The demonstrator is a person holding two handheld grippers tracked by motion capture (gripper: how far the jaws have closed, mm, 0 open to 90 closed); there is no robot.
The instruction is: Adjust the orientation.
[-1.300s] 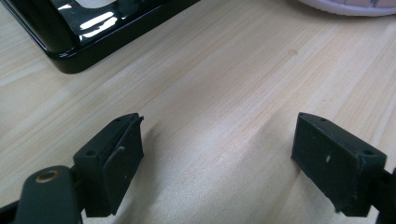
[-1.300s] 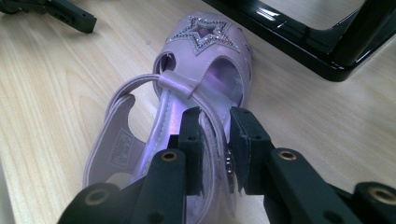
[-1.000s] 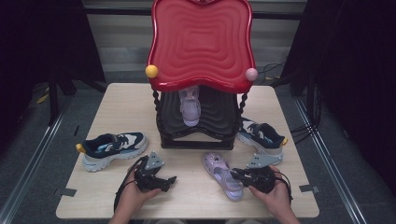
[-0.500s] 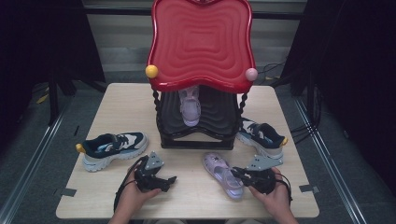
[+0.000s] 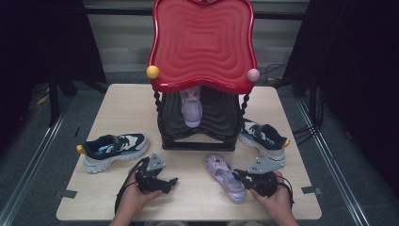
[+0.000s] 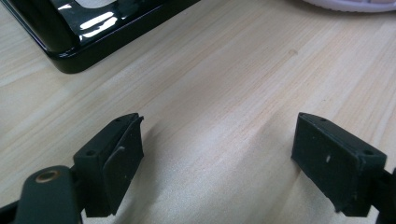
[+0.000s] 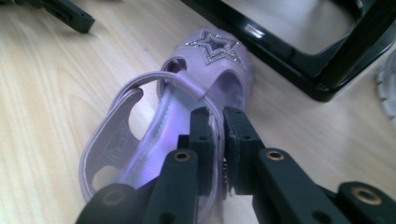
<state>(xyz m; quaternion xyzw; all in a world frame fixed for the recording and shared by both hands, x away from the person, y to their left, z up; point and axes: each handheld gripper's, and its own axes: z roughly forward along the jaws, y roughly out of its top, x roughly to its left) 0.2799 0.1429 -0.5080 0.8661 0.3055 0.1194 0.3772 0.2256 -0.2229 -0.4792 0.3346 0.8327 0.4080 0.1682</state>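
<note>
Two hand-held grippers rest low over the table [image 5: 117, 108]: the right hand-held gripper [image 7: 218, 122] is clamped on the side rim of a lilac sandal [image 7: 187, 116] lying just before the black shoe rack [image 5: 197, 136], while the left hand-held gripper [image 6: 217, 154] stands wide apart, holding nothing.
</note>
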